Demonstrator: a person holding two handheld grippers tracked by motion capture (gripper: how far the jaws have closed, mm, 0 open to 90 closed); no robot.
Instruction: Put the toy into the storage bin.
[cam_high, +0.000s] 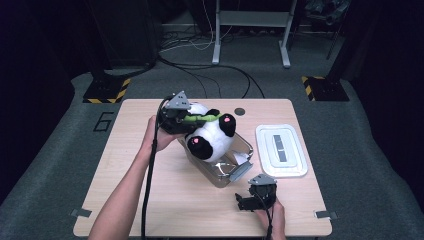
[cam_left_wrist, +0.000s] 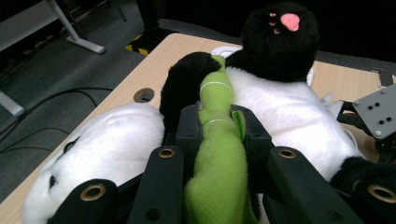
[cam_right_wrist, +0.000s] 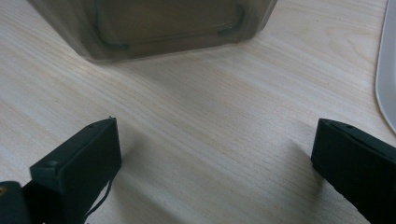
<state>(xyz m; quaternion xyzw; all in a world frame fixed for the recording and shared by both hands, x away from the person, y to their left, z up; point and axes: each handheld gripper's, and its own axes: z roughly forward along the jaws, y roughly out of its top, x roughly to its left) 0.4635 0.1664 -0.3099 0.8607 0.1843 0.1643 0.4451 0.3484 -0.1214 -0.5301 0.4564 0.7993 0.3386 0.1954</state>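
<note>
A black-and-white panda plush (cam_high: 212, 137) hangs tilted over a clear plastic container (cam_high: 243, 146) in the middle of the table, its lower part at the container's opening. A green plush stalk (cam_high: 202, 118) lies across its chest. My left gripper (cam_high: 186, 120) is shut on that stalk (cam_left_wrist: 215, 158), the black jaws pressing it from both sides, with the panda's body (cam_left_wrist: 289, 107) just beyond. My right gripper (cam_high: 251, 200) rests near the table's front right edge. Its jaws stand wide apart over bare wood (cam_right_wrist: 215, 154), and the container's wall (cam_right_wrist: 154, 28) is just ahead of them.
A white rectangular lid (cam_high: 281, 150) lies flat to the right of the container, and its edge (cam_right_wrist: 387, 70) shows in the right gripper view. A round cable hole (cam_high: 240, 111) sits near the table's far edge. Cables and stands cover the floor behind.
</note>
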